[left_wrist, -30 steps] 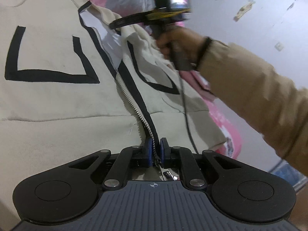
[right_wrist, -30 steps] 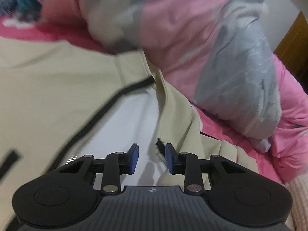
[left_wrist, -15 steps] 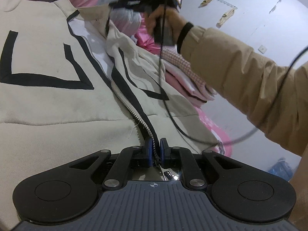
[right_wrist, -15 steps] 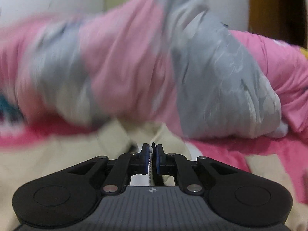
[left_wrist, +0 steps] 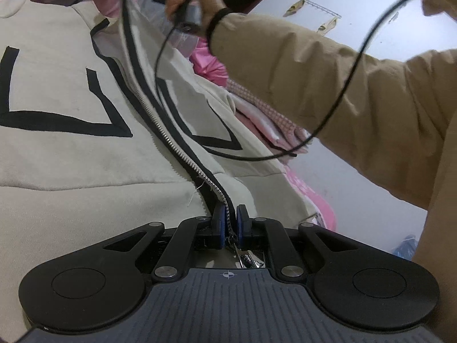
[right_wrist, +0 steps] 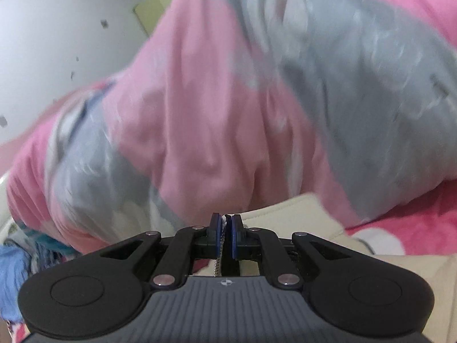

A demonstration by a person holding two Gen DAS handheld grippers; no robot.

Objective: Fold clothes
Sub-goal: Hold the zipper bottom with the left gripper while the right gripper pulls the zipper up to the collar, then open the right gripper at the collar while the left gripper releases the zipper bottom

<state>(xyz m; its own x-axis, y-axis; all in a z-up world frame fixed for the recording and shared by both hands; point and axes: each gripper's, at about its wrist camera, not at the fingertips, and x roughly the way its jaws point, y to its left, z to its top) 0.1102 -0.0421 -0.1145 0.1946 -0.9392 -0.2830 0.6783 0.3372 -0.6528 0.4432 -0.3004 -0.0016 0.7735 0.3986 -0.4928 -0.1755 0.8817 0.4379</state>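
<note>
Cream zip jacket (left_wrist: 85, 154) lies spread front-up on pink bedding (right_wrist: 414, 223), zip open. L gripper (left_wrist: 229, 223) has jaws pinched on the zipper edge (left_wrist: 182, 154) at the hem; R gripper (right_wrist: 225, 228) is clamped on the same edge near the collar, lifting it taut. Risk: thin grip on zipper teeth w/ tension btwn both ends, so the edge could slip out; dangling cable (left_wrist: 328, 120) may snag the fabric.

No readable words, brands or numbers appear anywhere. The cream jacket (left_wrist: 71, 148) carries only bold black angular stripes, not letters.
</note>
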